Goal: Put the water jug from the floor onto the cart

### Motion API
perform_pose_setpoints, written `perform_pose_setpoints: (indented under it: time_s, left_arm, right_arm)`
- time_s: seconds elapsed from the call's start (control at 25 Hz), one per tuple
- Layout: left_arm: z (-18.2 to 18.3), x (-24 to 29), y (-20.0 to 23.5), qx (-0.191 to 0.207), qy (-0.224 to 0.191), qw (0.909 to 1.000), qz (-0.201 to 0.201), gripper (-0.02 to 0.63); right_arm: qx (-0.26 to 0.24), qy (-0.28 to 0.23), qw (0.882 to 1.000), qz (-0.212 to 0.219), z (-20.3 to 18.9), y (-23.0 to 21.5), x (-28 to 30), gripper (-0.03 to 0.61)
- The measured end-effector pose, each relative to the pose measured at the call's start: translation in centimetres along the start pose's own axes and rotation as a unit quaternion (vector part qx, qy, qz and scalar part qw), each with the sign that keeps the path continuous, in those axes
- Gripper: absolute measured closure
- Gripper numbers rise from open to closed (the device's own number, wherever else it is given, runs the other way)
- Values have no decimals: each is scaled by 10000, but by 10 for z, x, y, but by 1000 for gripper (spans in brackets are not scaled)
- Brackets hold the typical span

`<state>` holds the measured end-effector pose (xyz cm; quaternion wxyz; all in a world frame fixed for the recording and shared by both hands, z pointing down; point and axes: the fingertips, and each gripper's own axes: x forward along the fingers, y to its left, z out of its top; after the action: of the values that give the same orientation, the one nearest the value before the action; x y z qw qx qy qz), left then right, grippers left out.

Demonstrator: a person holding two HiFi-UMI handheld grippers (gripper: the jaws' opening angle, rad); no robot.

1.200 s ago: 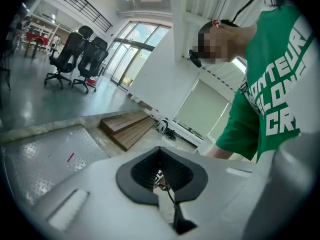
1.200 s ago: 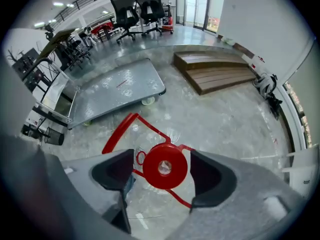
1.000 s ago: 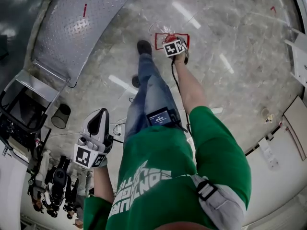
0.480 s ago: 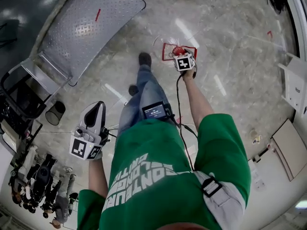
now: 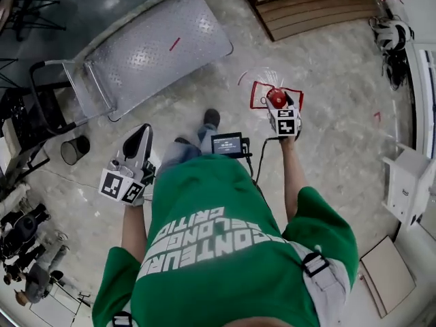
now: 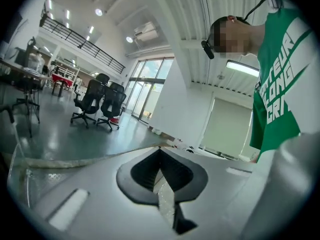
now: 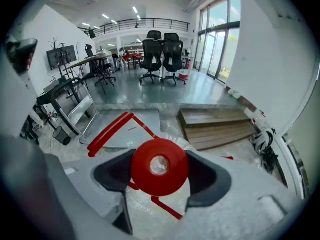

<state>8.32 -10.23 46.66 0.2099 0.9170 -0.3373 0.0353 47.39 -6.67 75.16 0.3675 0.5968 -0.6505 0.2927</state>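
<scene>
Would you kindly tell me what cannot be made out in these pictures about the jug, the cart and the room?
1. Body of the water jug: in the right gripper view, hidden behind its own red cap and the right gripper; in the head view, clear plastic leaves the fill level unreadable.
2. Wheels of the cart: head view, hidden under its deck.
3. The people at the lower left edge: head view, too small.

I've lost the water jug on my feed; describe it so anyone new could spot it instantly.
Start at the grey diamond-plate cart, then look right across the marble floor. The water jug is the clear container there, clamped by the right gripper. Its round red cap sets it apart from everything nearby.
</scene>
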Motion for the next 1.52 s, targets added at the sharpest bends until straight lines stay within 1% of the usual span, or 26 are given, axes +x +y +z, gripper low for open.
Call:
perform_pose_setpoints:
  time_s: [0.16,0.28,0.4,0.48,0.64,0.8,1.08,1.24,1.4,1.52]
  left_arm:
    - [11,-6,10,9,-117,9998,176,600]
    - [20,-6,18,56,-251,9992,293,600]
    - [32,-2,24,54,-463,9981,409,600]
    - [34,-6,32,-9,-563,9970,521,600]
    - [42,-17,61,-110,-798,9937,773,600]
    - [45,-24,100,-178,-998,9905,930,600]
    - [61,-29,161,-278,-960,9903,960,600]
    - [72,-34,202,-307,-1047,9889,1012,600]
    - [69,-45,232,-488,-1193,9857,1082,600]
    - [78,-56,256,-472,-1197,9848,1167,600]
  right_arm:
    - [-230,-535,9982,116,64,-8,-29,279]
    - [-467,-948,9940,268,110,-12,-41,279]
    - [-606,-1175,9904,392,146,-15,-47,279]
    - [-672,-1253,9884,525,165,-7,-46,279]
    - [-932,-1363,9829,815,207,23,-35,279]
    - [-1286,-1339,9765,1092,241,62,-15,279]
    - [-1652,-1255,9679,1416,304,132,17,279]
    - [-1864,-1261,9618,1561,341,174,35,279]
    - [-2135,-1110,9562,1669,365,209,53,279]
    - [-2275,-1094,9517,1748,392,238,74,279]
